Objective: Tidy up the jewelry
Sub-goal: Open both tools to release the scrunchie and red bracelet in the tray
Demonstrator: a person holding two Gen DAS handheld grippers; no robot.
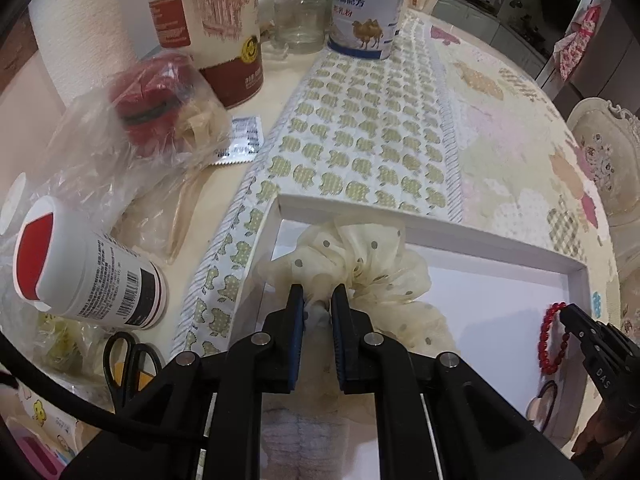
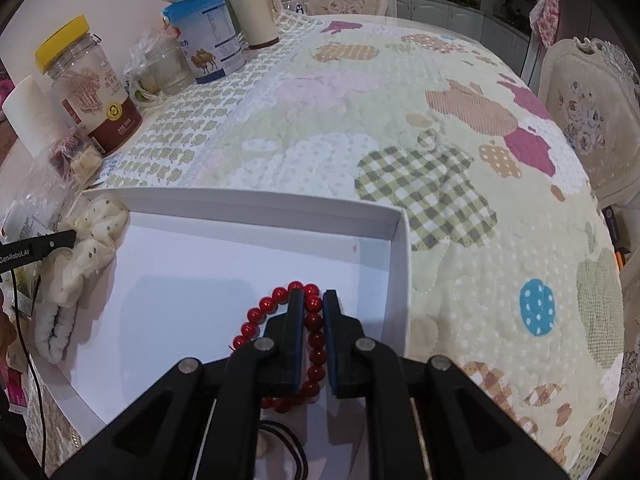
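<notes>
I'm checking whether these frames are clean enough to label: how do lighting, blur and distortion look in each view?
Left wrist view: strong fisheye bending of the white box, soft blur on the bagged clutter at left, scrunchie sharp. Right wrist view: even indoor light, red bead bracelet crisp, with a soft shadow on the box floor; table edge bows, corners vignette black.

Light: warm indoor, fairly even, dim far right background.
Shadows: soft, on white box floor (image 2: 192, 264) (under gripper).
Blur: plastic bag (image 1: 132, 136), near left.
Edges: strong fisheye bending, dark vignette corners.
</notes>
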